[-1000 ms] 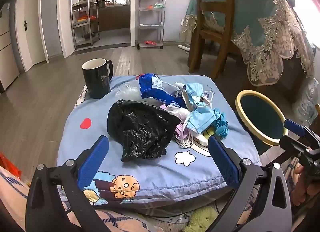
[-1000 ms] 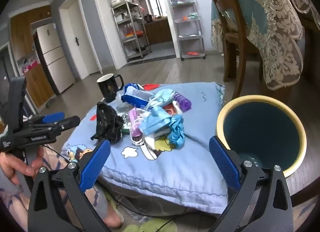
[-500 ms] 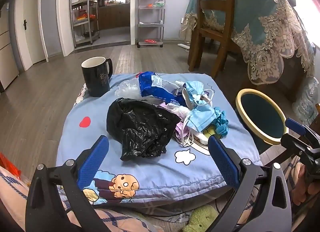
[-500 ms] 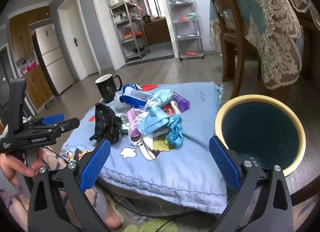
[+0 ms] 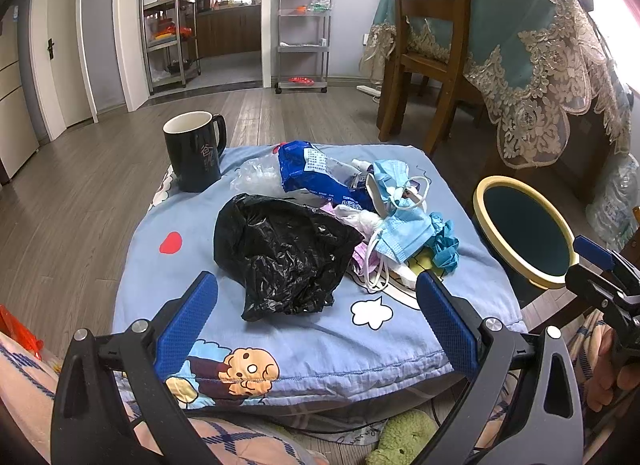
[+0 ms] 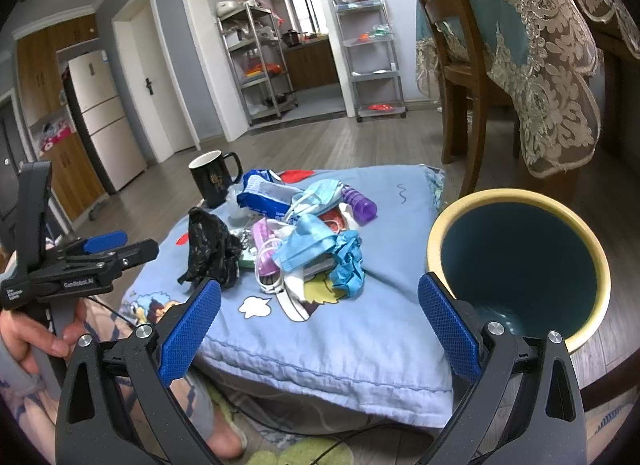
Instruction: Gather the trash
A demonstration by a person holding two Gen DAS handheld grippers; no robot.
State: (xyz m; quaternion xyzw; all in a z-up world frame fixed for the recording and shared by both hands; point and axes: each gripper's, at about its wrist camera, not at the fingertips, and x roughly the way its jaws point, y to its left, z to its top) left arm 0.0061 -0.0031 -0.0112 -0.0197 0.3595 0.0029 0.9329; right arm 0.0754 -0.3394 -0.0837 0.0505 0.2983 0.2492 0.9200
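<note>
Grey wood flooring, and on it a pale blue cartoon-print cushion (image 5: 280, 329) heaped with trash. Central is the crumpled black plastic bag (image 5: 280, 249): light, limp, slippery, best pinched at a raised fold. Just beside it, blue face masks (image 5: 400, 225) look soft, with loops to snag. Beyond those stands the yellow-rimmed bin (image 6: 516, 257). Left tongs (image 5: 316, 321) and right tongs (image 6: 320, 321) both gape, empty.

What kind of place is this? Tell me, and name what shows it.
Most likely a lived-in home, an open living and dining area: a wooden dining chair beside a lace-covered table, a fridge, and kitchen storage racks through the doorway.
</note>
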